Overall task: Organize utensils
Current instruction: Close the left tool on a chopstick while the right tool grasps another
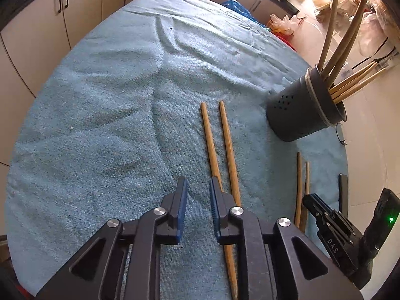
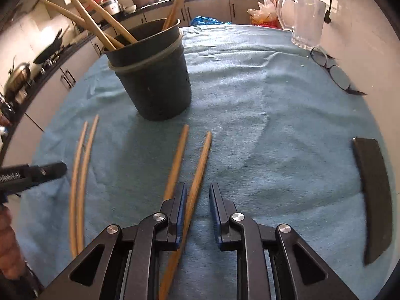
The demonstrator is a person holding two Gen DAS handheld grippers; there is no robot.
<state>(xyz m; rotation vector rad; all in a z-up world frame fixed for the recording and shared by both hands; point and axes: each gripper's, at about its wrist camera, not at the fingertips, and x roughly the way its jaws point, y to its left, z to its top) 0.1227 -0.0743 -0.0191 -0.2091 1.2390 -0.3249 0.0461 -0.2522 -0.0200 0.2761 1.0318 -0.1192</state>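
Note:
A dark round utensil holder (image 1: 300,110) (image 2: 155,80) stands on the blue cloth (image 1: 112,100) with several wooden utensils and chopsticks in it. One pair of wooden chopsticks (image 1: 220,147) lies in front of my left gripper (image 1: 197,185). Its jaws stand slightly apart with nothing between them, and the nearer stick runs under the right finger. A second pair of chopsticks (image 2: 190,165) lies under my right gripper (image 2: 197,190). One stick of it runs through the narrow gap beside the left pad, and the pads do not press it.
Eyeglasses (image 2: 335,72) and a clear pitcher (image 2: 307,20) sit at the cloth's far right. A dark flat object (image 2: 372,195) lies at the right edge. Kitchen cabinets (image 1: 37,25) line the back, and a hand (image 2: 10,250) shows at lower left.

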